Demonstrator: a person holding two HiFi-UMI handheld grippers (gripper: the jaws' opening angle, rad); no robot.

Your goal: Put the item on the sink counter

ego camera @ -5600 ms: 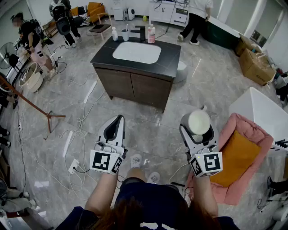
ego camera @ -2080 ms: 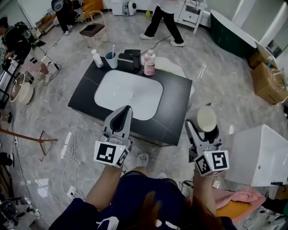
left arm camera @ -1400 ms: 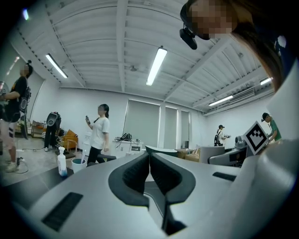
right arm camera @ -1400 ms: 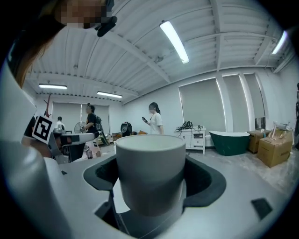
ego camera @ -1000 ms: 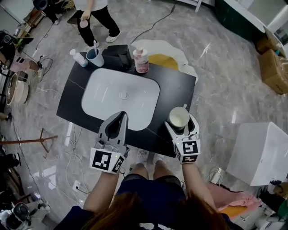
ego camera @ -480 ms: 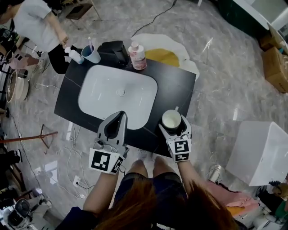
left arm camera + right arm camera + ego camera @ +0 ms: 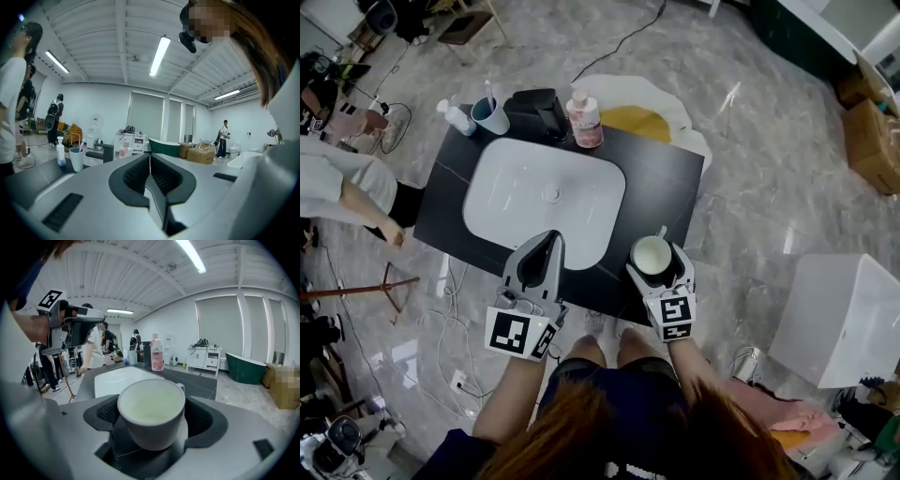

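Grey marble flooring surrounds the black sink counter (image 7: 667,178), and the white ceramic mug (image 7: 652,254) sits over its near right corner, just beside the white rectangular basin (image 7: 546,197). Whether the mug's base touches the stone I cannot tell. The right gripper (image 7: 657,266) clasps it round the body, a jaw pressing each side, with the handle pointing away. Glazed ceramic is stiff, smooth and easily chipped, probably modest in weight; a hold across the round wall below the rim suits it. The left gripper (image 7: 549,242) hovers empty near the basin's front edge, jaws pressed together. A pink soap bottle (image 7: 584,120) stands at the back.
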